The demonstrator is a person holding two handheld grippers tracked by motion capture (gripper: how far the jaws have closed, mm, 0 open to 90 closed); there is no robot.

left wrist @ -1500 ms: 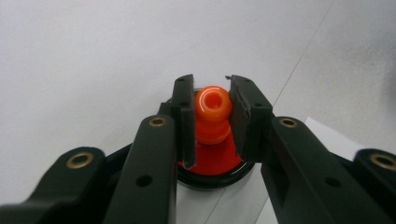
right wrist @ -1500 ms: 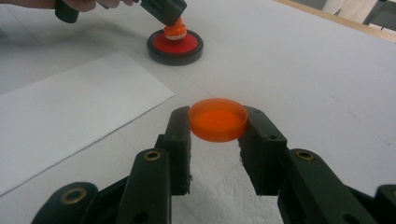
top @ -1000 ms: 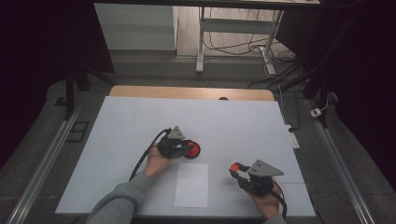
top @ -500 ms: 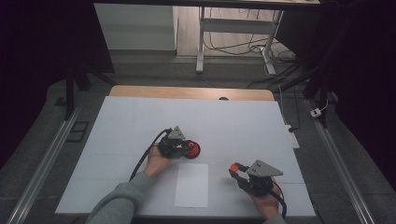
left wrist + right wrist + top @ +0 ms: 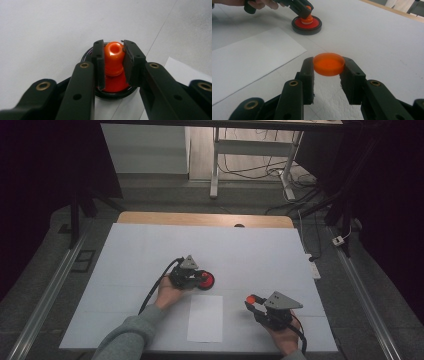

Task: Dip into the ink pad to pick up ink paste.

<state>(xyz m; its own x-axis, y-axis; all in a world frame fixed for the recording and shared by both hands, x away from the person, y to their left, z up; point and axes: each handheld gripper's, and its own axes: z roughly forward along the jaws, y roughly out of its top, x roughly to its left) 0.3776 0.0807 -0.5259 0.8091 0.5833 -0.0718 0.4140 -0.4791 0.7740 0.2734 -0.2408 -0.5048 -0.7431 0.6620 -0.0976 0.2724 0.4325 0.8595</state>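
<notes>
Both grippers are clamped on orange plastic. Nearest the person, the right gripper (image 5: 251, 301) holds a shallow orange cap (image 5: 328, 64) by its rim, one pad on each side, over the white table cover (image 5: 260, 255) just right of a blank sheet of paper (image 5: 205, 318) that lies flat near the table's front edge. A little farther in, beyond the sheet's far edge, the left gripper (image 5: 200, 280) is closed on the orange knob (image 5: 114, 58) that stands up from a round red disc with a black rim (image 5: 306, 25); the disc rests on the cover, touching a corner of the paper in the left gripper view. Past the cover, a strip of bare wooden tabletop (image 5: 205, 219) shows along the far edge. Beyond that lies a grey floor with loose cables (image 5: 245, 170), the legs of a metal frame (image 5: 216, 165), and dark surroundings on both sides.
</notes>
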